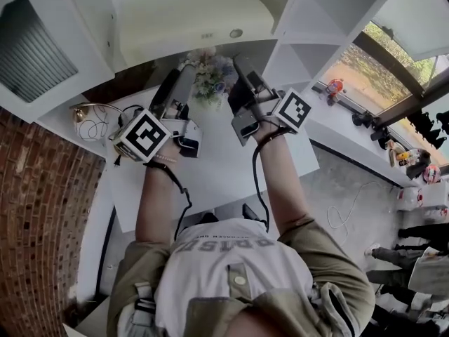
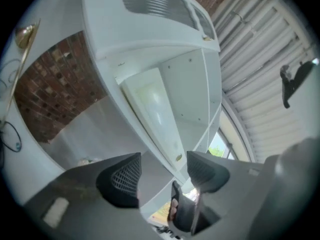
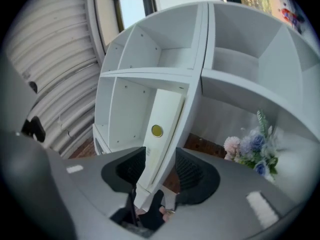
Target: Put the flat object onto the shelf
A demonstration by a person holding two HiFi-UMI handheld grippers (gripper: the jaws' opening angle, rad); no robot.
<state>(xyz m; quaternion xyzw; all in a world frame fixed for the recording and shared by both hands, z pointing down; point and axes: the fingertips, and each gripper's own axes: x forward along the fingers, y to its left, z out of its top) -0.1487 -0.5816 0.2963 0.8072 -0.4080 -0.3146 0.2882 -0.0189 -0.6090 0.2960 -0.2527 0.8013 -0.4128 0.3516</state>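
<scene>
Clamped in the jaws of the right gripper [image 3: 161, 172]: the flat white box [image 3: 163, 124], pointing up at the shelf [image 3: 145, 74]. Jaws of the left gripper [image 2: 165, 174] apart, holding nothing.

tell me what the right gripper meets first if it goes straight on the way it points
The flat object clamped by the right gripper leads, so its far end would likely meet the white shelf first, near where a board crosses the divider. Depth is unclear.
</scene>
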